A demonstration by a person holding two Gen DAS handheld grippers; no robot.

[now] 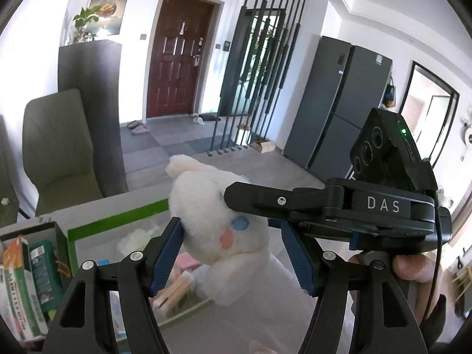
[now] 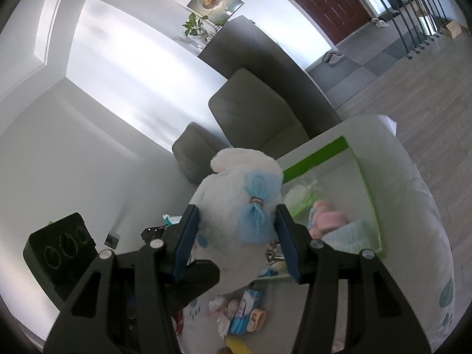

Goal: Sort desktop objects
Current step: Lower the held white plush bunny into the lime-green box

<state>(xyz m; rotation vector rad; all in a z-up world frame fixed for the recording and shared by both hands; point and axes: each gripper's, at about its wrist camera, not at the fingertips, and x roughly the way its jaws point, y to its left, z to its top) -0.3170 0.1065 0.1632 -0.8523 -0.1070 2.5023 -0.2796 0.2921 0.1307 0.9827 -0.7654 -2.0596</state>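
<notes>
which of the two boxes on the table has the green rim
The wide white box holding soft toys; the dark box left of it holds upright packets.

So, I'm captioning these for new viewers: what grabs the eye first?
The white plush rabbit with its blue bow, held up centre frame between both grippers, the left gripper and right gripper. Below it sits the green-edged box with soft pink and blue items inside.

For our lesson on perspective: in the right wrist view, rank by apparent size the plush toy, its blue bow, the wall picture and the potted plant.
1. plush toy
2. blue bow
3. wall picture
4. potted plant
The toy and bow sit close to the camera, so they look bigger. Picture and plant are close in size, so that order is unsure.
</notes>
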